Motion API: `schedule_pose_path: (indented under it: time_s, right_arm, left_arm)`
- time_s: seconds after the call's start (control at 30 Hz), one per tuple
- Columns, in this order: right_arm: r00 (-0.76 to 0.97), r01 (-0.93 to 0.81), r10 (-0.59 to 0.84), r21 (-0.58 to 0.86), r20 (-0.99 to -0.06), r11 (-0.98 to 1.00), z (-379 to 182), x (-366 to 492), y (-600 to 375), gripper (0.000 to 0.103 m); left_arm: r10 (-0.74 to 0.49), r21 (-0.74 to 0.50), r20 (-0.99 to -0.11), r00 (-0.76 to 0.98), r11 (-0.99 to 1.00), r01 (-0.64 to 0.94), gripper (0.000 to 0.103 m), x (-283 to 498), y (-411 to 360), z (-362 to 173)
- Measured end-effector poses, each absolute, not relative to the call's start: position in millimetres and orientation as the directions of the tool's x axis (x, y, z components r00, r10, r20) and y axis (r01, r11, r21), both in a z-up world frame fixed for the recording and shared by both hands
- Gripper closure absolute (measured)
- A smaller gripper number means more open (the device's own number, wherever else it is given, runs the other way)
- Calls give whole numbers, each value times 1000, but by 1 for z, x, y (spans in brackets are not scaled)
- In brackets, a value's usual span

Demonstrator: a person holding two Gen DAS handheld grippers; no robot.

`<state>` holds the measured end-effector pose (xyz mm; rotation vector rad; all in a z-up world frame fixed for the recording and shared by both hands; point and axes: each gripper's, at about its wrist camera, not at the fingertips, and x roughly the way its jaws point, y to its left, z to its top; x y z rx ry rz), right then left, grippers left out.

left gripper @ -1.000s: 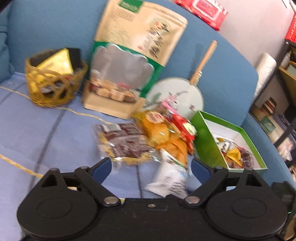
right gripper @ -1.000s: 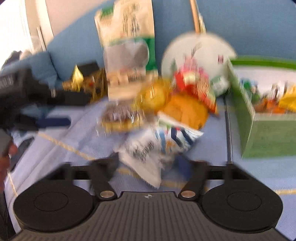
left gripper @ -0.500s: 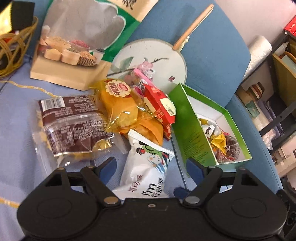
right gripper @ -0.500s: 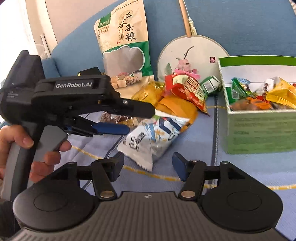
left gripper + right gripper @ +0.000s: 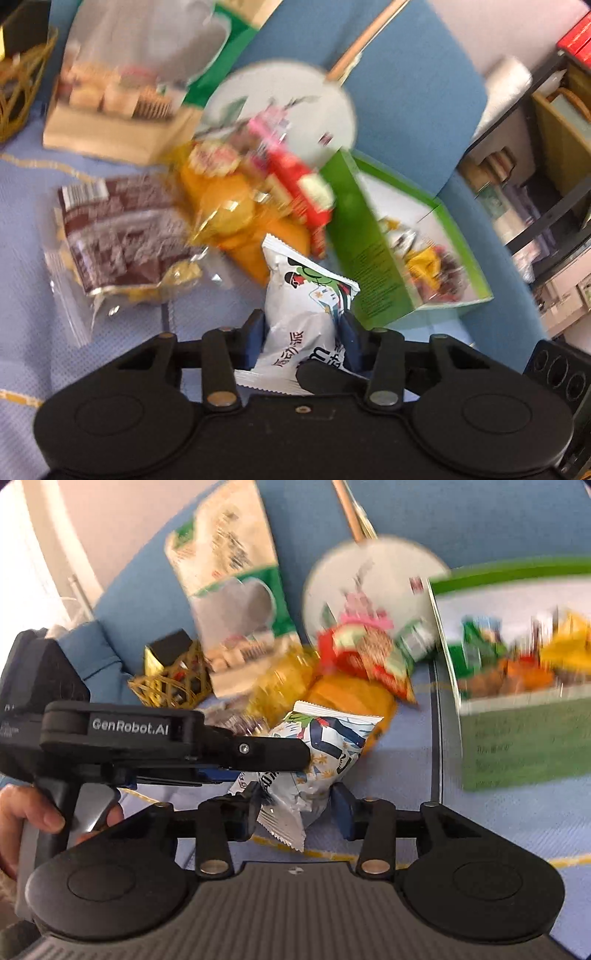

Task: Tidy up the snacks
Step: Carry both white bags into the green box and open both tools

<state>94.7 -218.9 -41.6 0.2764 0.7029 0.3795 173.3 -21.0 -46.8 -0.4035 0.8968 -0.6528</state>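
Up front in the left wrist view, one white snack packet [image 5: 306, 314] is pinched by the closing left gripper [image 5: 303, 326], beside one green box [image 5: 373, 258]. From the right wrist, the same packet [image 5: 317, 753] is straddled by the closing right gripper [image 5: 295, 805], contact unclear.

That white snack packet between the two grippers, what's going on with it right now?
A person is sorting snacks on a blue sofa with a handheld gripper in each hand. The left gripper is closing its jaws on the white snack packet, which sits between its blue pads. The right gripper is closing too, with the same packet's crimped end between its fingers. The green box beside it already holds wrapped snacks; a loose pile of packets is not yet sorted.
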Motion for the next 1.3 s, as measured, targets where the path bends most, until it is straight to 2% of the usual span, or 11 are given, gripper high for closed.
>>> schedule_pose_path:
  time_s: [0.23,0.53,0.73,1.03,1.07,1.1,1.13,1.17,1.23,1.3]
  right_arm:
    - [800,-256,394,337,-453,906,-6,84,-239,32]
    - [878,-166,281,305,-387,938,12,90,-293,32]
    - [891,-130,238,285,-386,950,9,104,-324,32]
    - [891,-105,192,224,-411,969,-2,120,-336,32]
    - [890,-98,183,215,-418,972,-6,121,-336,31]
    - [889,-82,162,199,-429,977,-11,123,-335,29]
    - [884,-66,139,174,-446,982,-15,125,-333,23]
    - [875,-53,116,144,-471,988,-19,126,-331,11]
    - [867,-45,88,99,-490,994,-20,127,-327,8]
    - [878,-50,84,85,-470,995,-16,123,-325,6]
  left_arm:
    - [-694,-534,-514,503,718,446,79,169,-47,2]
    - [-752,-526,-470,463,659,537,79,198,-114,25]
    - [-763,-514,-467,447,646,564,79,219,-151,22]
    - [-775,-539,-470,423,631,558,79,243,-168,7]
    - [-772,-535,-475,422,635,557,72,244,-170,4]
    - [-759,-525,-488,431,650,550,60,245,-172,1]
    - [-741,-512,-501,447,670,538,19,246,-173,-2]
    - [-709,-491,-514,482,705,512,0,244,-172,-4]
    - [-664,-470,-503,553,747,470,0,238,-164,-6]
    - [-677,-478,-489,550,736,480,0,234,-155,-5]
